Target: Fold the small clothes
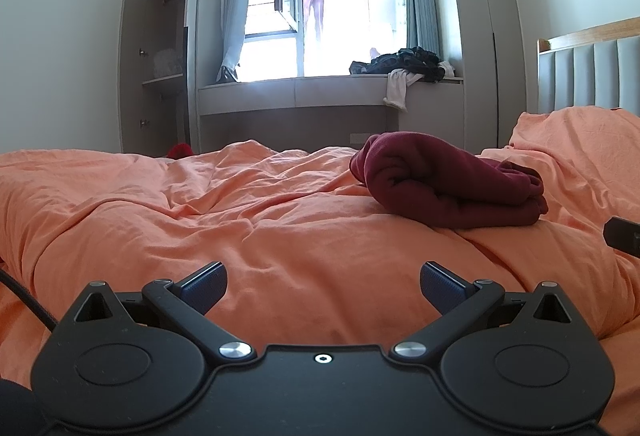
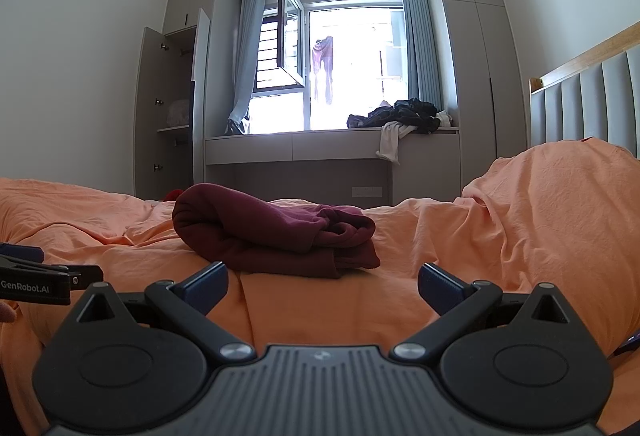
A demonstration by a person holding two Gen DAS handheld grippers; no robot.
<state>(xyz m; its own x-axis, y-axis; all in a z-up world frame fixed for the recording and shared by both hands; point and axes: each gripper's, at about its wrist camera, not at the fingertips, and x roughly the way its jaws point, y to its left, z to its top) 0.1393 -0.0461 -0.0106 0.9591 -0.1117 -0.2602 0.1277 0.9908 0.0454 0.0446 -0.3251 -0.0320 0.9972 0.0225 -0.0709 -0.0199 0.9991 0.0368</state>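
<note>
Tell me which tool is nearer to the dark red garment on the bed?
Right. The right tool sits just short of the dark red garment; the left tool is farther back, with the garment off to its right.

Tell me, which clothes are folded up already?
The dark red garment on the orange bed is folded. The dark clothes pile on the window ledge is just a jumbled heap.

I held the left tool (image 1: 323, 286) low and level, its two blue-padded fingers (image 1: 206, 286) spread wide apart with nothing between them. The right tool (image 2: 323, 286) sat the same way, level, fingers (image 2: 440, 288) splayed and gripping nothing. The two tools were side by side: from the right wrist camera, the left tool's body showed at the left edge, near it.
</note>
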